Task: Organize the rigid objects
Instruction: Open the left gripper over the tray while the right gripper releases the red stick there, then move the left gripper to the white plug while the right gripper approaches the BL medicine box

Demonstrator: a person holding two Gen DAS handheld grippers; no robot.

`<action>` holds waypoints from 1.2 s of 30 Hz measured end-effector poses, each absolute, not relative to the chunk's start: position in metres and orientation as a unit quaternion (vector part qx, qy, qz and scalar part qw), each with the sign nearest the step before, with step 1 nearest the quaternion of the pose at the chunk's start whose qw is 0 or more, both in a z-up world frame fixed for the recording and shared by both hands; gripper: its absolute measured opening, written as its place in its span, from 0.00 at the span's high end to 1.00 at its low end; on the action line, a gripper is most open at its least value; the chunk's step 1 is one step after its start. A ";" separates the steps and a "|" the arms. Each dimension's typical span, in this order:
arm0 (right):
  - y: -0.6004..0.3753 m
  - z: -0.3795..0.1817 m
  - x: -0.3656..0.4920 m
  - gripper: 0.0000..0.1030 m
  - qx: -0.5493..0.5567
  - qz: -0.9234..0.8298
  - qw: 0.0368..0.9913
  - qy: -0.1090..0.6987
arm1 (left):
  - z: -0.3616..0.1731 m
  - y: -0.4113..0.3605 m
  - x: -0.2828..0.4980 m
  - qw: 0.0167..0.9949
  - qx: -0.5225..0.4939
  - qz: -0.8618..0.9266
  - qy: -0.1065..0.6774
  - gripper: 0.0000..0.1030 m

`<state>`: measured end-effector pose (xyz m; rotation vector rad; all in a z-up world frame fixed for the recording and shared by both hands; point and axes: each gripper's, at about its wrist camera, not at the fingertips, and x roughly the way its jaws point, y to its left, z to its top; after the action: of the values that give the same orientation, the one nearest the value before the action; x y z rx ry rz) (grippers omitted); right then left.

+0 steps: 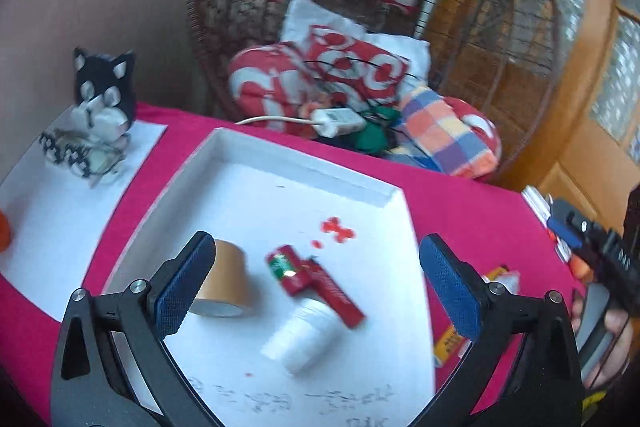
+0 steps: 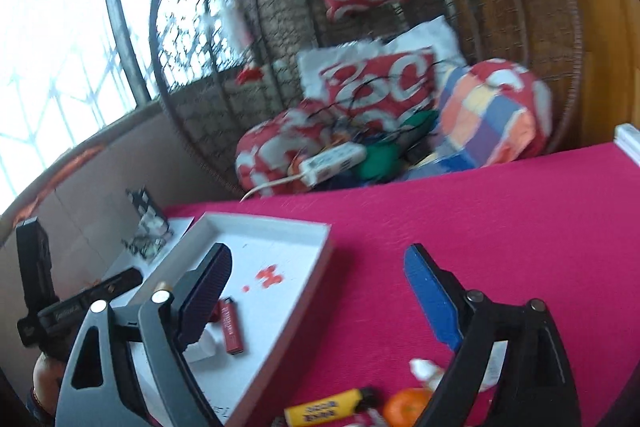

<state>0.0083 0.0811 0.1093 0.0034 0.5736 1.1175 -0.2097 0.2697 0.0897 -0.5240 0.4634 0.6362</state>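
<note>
Grippers hang spread-jawed and empty over a pink-clothed table (image 2: 500, 211) as sorting of hard items goes on. Nothing sits between the blue pads of the left gripper (image 1: 316, 287), which hovers above the near end of a shallow white tray (image 1: 304, 151). Inside the tray lie a roll of tan tape (image 1: 226, 285) on the left, a red lighter (image 1: 334, 291), a small red-and-green wrapped item (image 1: 286, 267) touching it, and a white cup (image 1: 304, 335) tipped on its side.

Outside the tray, on the cloth to its right, wait a yellow lighter (image 2: 328, 407), an orange fruit (image 2: 408, 405) just beside it and a small white bottle-like piece (image 2: 426, 371), too blurred to identify. All three sit at the near edge, below and slightly behind the tips of the right gripper (image 2: 320, 281), whose jaws likewise stand apart with only bare cloth and the tray's right wall between them.

The yellow lighter's long axis runs roughly left to right across the table, its dark cap toward the fruit. It lies on the right hand's side, so that gripper looks the likelier to fetch it, pulling back toward the near edge first.
</note>
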 end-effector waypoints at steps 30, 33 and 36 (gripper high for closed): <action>0.012 0.039 0.062 0.07 -0.091 0.497 0.805 0.311 | 0.008 0.105 -0.063 0.886 -0.088 0.089 0.445 0.29; 0.031 0.031 0.061 0.12 -0.112 0.506 0.794 0.319 | 0.007 0.107 -0.063 0.885 -0.089 0.090 0.447 0.30; 0.046 0.022 0.061 0.13 -0.131 0.504 0.790 0.325 | 0.006 0.109 -0.063 0.884 -0.093 0.091 0.449 0.30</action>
<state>0.0611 0.0460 0.0222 -0.2830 0.6995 1.0850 -0.0627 0.1090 0.0064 -0.1928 0.9345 0.1896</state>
